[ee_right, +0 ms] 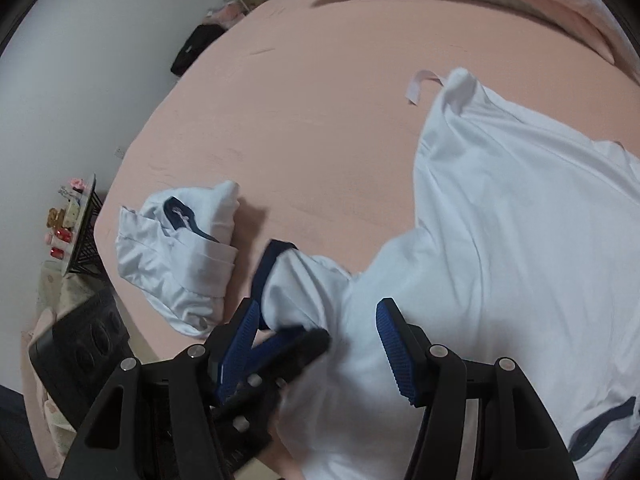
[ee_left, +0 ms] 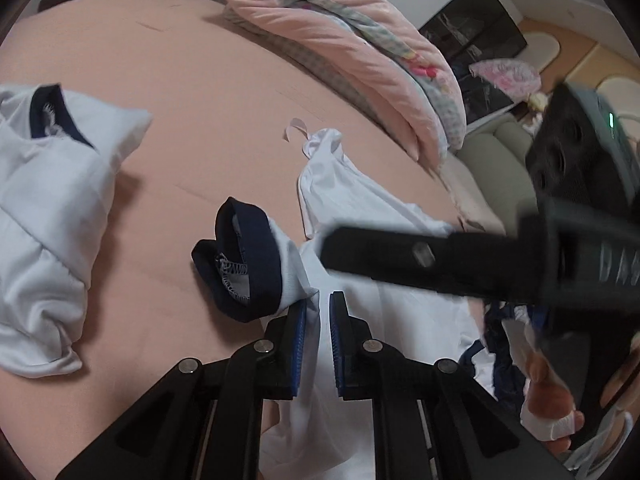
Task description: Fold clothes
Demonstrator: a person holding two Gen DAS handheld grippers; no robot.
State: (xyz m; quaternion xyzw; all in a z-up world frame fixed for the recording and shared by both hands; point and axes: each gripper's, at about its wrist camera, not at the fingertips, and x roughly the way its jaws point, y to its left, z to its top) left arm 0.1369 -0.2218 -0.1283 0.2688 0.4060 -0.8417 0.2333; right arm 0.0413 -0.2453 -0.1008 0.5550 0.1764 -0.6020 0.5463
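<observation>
My left gripper [ee_left: 318,312] pinched shut on white shirt [ee_right: 500,208] fabric beside navy-cuffed sleeve [ee_left: 240,256] | right gripper [ee_right: 320,336] jaws about half open, holding nothing, apparently over the shirt | sleeve runs away leftward; left nearer | body spreads right on pink bed [ee_left: 180,80]

Smooth white cloth shirt [ee_right: 500,208]; matt pink fabric bedsheet [ee_right: 320,100].

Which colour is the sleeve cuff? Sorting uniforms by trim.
Navy blue cuff on a white shirt; clearest in the left wrist view.
</observation>
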